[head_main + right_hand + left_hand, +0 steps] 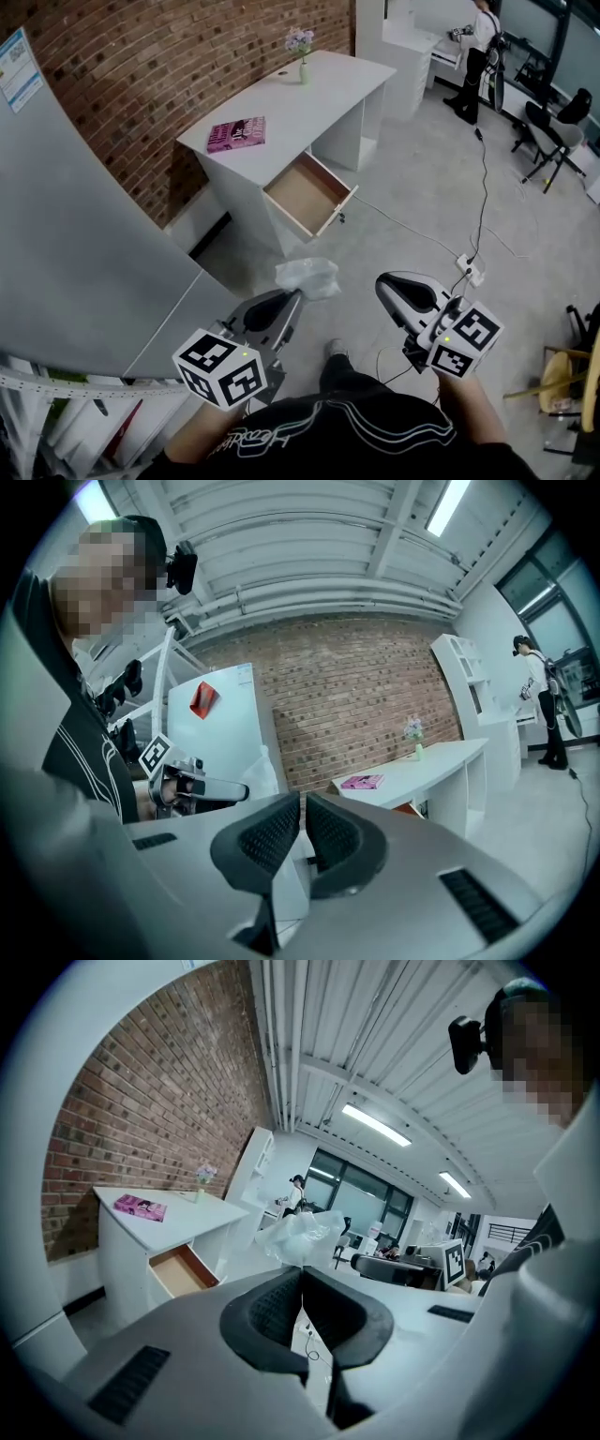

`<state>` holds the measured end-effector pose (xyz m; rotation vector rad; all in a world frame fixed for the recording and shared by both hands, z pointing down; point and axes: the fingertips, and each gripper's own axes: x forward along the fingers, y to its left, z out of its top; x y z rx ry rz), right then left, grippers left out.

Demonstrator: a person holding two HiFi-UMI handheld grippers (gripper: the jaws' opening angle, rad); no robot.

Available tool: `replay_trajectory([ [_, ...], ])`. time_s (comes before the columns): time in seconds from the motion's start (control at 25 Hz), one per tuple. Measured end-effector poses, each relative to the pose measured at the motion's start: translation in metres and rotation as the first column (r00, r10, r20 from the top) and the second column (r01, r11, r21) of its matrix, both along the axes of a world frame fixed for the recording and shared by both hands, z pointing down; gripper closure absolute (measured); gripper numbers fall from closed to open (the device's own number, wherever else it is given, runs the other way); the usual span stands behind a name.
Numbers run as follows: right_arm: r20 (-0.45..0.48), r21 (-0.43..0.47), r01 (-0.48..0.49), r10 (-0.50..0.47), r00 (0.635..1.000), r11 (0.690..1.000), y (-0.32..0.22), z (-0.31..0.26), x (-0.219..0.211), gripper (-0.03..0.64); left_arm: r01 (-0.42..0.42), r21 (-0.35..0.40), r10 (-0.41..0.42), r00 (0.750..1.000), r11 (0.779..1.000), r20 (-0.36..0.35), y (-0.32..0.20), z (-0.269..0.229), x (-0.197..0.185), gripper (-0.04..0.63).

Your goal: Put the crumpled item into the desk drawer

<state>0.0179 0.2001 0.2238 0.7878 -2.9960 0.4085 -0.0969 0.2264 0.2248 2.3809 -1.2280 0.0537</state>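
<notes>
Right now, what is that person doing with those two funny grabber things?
A person holds a hand-held gripper in each hand. The left hand-held gripper pinches a piece of crumpled plastic at its tips. The right hand-held gripper is shut and carries nothing. Ahead stands a white desk with its drawer pulled open. The plastic is not in the drawer yet; the person stands a little way from the desk.

A book [236, 134] lies on the counter's [319, 89] near end and a vase [303, 70] on its far end. The open drawer [302, 192] sits below, beyond the bag [307, 277].
</notes>
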Motion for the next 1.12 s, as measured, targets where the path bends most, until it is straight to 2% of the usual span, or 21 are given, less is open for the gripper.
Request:
replay_trajectory([
  [0.28,0.012,-0.083,-0.009,0.01,1.0,0.997,-0.139,0.037,0.027,0.568,0.001,-0.07,0.0,1.0,0.998,0.013,-0.15,0.03,0.032,0.572],
  [0.52,0.005,-0.104,0.024,-0.024,1.0,0.994,-0.22,0.047,0.033,0.566,0.025,-0.118,-0.021,0.999,0.993,0.04,-0.239,0.046,0.047,0.572],
  [0.96,-0.033,-0.165,0.021,-0.027,0.999,0.986,-0.321,0.085,-0.003,0.567,0.089,-0.205,-0.086,0.996,0.975,0.023,-0.352,0.099,0.003,0.572],
  [1.12,-0.067,-0.239,-0.017,0.001,0.998,0.971,-0.369,0.104,-0.011,0.567,0.095,-0.247,-0.089,0.995,0.964,0.036,-0.411,0.13,-0.012,0.572],
])
